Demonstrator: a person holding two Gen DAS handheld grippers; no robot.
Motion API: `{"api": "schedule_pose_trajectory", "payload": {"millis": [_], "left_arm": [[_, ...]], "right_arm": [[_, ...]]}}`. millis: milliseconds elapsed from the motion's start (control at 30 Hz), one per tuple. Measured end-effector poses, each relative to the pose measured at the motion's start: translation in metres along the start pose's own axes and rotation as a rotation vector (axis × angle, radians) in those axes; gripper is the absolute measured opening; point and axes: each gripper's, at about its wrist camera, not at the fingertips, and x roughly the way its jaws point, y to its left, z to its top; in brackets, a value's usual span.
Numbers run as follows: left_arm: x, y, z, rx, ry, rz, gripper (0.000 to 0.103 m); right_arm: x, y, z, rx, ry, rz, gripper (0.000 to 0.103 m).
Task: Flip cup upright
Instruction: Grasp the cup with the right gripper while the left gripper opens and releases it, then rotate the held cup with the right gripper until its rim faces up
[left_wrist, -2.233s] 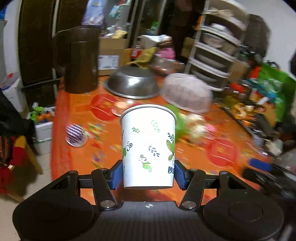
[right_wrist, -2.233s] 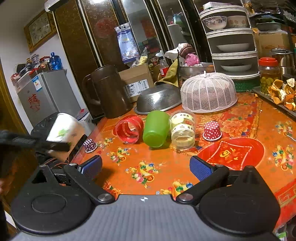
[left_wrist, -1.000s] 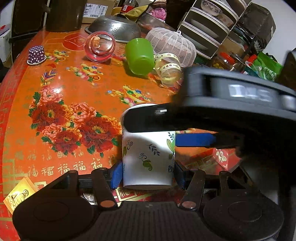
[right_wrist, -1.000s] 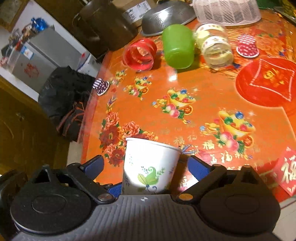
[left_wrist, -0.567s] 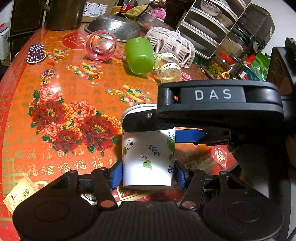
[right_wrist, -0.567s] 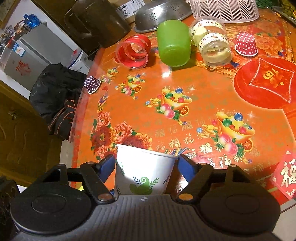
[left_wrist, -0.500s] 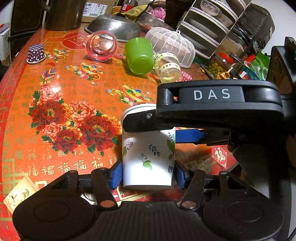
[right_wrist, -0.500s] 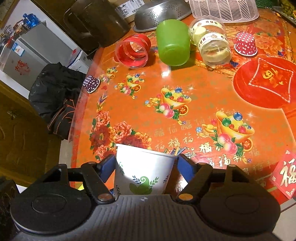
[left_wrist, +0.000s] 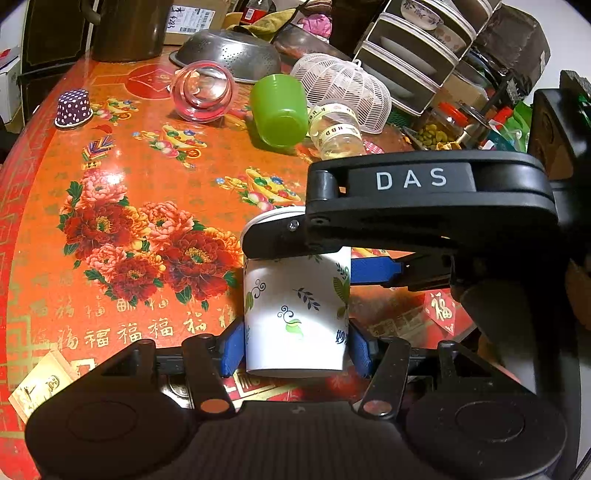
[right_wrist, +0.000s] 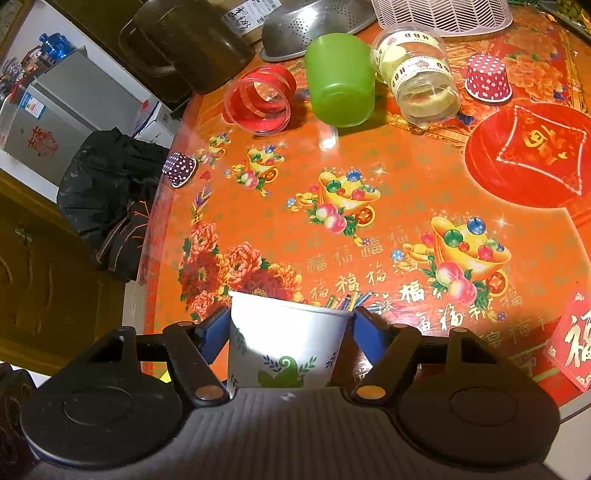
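I've got the white paper cup low in the centre of my left wrist view, its long axis running straight up the frame, wide rim at the top and narrow base at the bottom, so it reads upright, held just above the orange flowered tablecloth. My left gripper is clenched on its lower wall, a blue pad pressed to either side near the base. My right gripper comes in from the right of that view, its black body marked "DAS" in white letters, and in its own camera, bottom centre, its blue pads sit hard against both sides of the cup just under the rim, so it is closed on it too. The cup carries green and dark leaf sprigs and some small blue characters at its right edge that I can't read. Further up the frame, lying on their sides in a row: a clear red-tinted cup, a green plastic cup with its base toward me, and a clear jar with a band reading "HBD". A purple polka-dot cupcake liner sits upside down at upper left; a red polka-dot one sits upper right in the right wrist view. The cloth repeats the gold character "福", and a cardboard box at top shows a handwritten "6483", I think.
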Motion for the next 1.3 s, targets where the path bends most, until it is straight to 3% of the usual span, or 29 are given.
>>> {"api": "schedule_pose_trajectory", "payload": {"millis": [100, 133, 167, 267, 400, 533, 633, 800, 900, 1100, 1200, 1300], "left_arm": [[0.0, 0.0, 0.0, 0.006, 0.001, 0.0, 0.061], [0.0, 0.0, 0.0, 0.008, 0.002, -0.005, 0.067], [-0.001, 0.001, -0.001, 0.006, 0.0, -0.013, 0.083], [-0.002, 0.005, -0.002, 0.007, -0.015, 0.001, 0.098], [-0.014, 0.012, -0.011, 0.057, -0.023, 0.039, 0.098], [-0.037, 0.04, -0.024, 0.025, -0.038, -0.014, 0.098], [-0.056, 0.058, -0.03, 0.018, -0.09, 0.048, 0.098], [-0.083, 0.091, -0.031, -0.054, -0.187, 0.0, 0.098], [-0.095, 0.105, -0.027, -0.091, -0.248, -0.007, 0.098], [-0.102, 0.104, -0.018, -0.108, -0.367, -0.02, 0.098], [-0.099, 0.1, -0.015, -0.086, -0.372, -0.056, 0.098], [-0.091, 0.097, -0.015, -0.079, -0.351, -0.067, 0.098]], "right_arm": [[0.0, -0.002, 0.0, 0.004, 0.001, 0.006, 0.072], [0.0, -0.002, 0.0, 0.006, 0.004, 0.01, 0.071], [0.0, -0.002, 0.0, 0.005, 0.005, 0.011, 0.071], [-0.001, -0.003, 0.0, 0.008, 0.004, 0.015, 0.071], [-0.001, -0.002, -0.001, 0.004, 0.002, 0.019, 0.071], [-0.001, -0.001, -0.004, 0.003, 0.004, 0.053, 0.072], [0.001, 0.001, -0.003, -0.007, 0.003, 0.036, 0.072], [0.001, 0.004, -0.002, -0.016, -0.015, 0.042, 0.072], [-0.015, 0.014, -0.008, -0.073, -0.12, 0.031, 0.072], [-0.059, 0.033, -0.043, -0.272, -0.51, -0.021, 0.072], [-0.059, 0.04, -0.068, -0.4, -0.693, -0.137, 0.072], [-0.049, 0.031, -0.085, -0.456, -0.785, -0.139, 0.072]]}}
